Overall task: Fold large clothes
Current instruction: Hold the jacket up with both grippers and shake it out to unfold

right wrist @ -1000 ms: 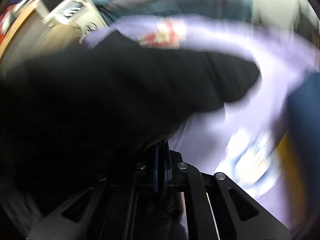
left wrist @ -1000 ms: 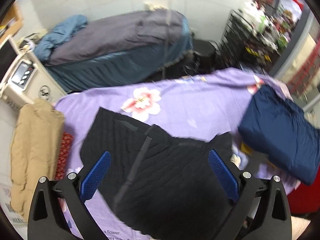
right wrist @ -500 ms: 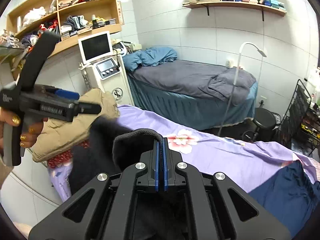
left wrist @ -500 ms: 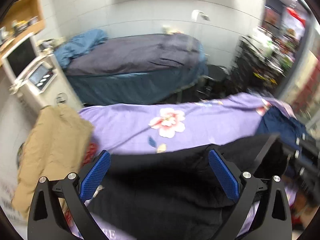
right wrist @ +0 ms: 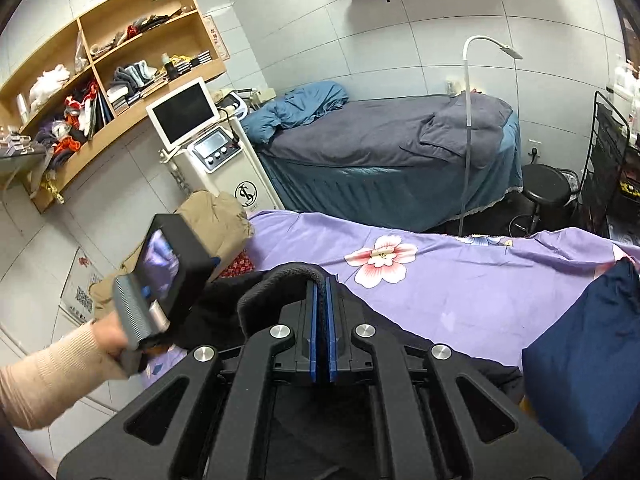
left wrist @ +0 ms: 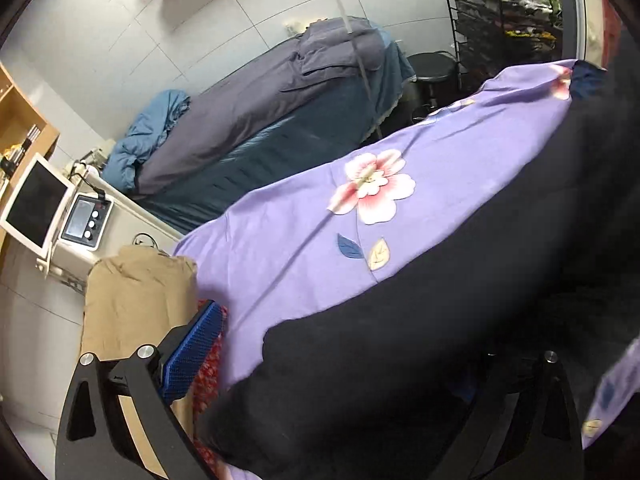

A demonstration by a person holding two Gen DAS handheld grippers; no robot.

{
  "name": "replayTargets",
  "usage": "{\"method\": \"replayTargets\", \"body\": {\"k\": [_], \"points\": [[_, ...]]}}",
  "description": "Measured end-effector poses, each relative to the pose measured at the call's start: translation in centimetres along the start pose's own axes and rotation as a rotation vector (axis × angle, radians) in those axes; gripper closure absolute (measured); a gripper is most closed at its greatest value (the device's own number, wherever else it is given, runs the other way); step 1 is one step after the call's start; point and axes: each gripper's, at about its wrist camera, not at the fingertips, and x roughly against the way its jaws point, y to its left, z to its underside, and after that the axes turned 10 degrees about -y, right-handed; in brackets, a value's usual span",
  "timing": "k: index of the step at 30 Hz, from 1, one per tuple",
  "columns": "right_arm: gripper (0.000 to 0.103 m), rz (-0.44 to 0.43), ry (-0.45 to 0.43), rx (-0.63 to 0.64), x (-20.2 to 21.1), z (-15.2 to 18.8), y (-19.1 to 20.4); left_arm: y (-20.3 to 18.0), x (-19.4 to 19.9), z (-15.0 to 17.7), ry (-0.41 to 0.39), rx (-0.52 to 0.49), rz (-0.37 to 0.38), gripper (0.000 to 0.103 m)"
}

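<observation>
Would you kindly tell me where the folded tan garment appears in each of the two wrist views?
Left wrist view: the tan garment is at lower left, just behind the left tongs' blue pad.
Right wrist view: it sits left of centre, partly behind the hand-held left gripper body.
Shared landmark: the pink flower printed on the purple sheet.

Matt black knit garment (right wrist: 224, 304), smooth purple cotton sheet (right wrist: 460, 280)

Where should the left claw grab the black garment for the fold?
Probably its near-left edge, coming in from the left over the purple sheet. That edge lies flat and free by the open left claw; the right claw already pinches the other end.
</observation>
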Motion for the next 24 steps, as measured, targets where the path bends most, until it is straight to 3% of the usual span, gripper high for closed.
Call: {"method": "replayTargets", "body": {"k": [1,2,3,4,5,6,7,8,10,13,17,19,21,23,24], "points": [[0.096,0.005,0.005,-0.010,-0.1,0.1,-0.2,0.1,-0.3,0.2,-0.005,-0.005,0.034,0.019],[0.093,0.008,0.012,-0.035,-0.1,0.4,-0.7,-0.1,-1.3,0.6,0.021,-0.018,0.097,0.045],[0.091,0.017,0.019,-0.061,-0.2,0.7,-1.3,-0.2,-2.3,0.8,0.060,-0.017,0.131,0.061],[0.082,0.045,0.024,-0.078,-0.2,1.0,-1.9,-0.1,-3.3,1.1,0.098,0.002,0.157,0.079],[0.048,0.078,0.025,-0.085,-0.1,1.2,-2.4,0.1,-3.8,1.4,0.104,0.024,0.179,0.081],[0.023,0.147,0.007,-0.096,0.4,1.6,-3.1,0.3,-4.2,1.5,0.105,0.051,0.196,0.083],[0.006,0.191,-0.026,-0.106,1.0,1.9,-3.7,0.7,-4.6,1.7,0.109,0.093,0.209,0.084],[0.005,0.239,-0.080,-0.132,2.2,2.6,-4.7,1.0,-4.8,1.8,0.112,0.124,0.217,0.085],[0.005,0.302,-0.069,-0.174,2.9,4.0,-6.7,1.6,-5.1,1.7,0.112,0.182,0.228,0.085],[0.005,0.404,0.088,-0.281,1.4,8.6,-11.4,2.0,-4.4,2.0,0.103,0.205,0.229,0.086],[0.005,0.465,0.154,-0.398,-0.5,13.3,-14.7,1.3,-4.3,1.8,0.109,0.233,0.240,0.086],[0.005,0.508,0.128,-0.503,-0.3,14.5,-16.1,1.1,-3.9,1.7,0.103,0.237,0.240,0.086],[0.006,0.486,0.016,-0.699,1.0,15.2,-17.8,1.1,-3.5,1.7,0.099,0.247,0.233,0.086],[0.006,0.473,-0.064,-0.790,1.9,15.4,-19.0,1.7,-3.1,2.0,0.099,0.288,0.235,0.086],[0.006,0.491,-0.064,-0.799,2.0,15.5,-19.6,2.0,-3.0,2.2,0.099,0.308,0.238,0.086]]}}
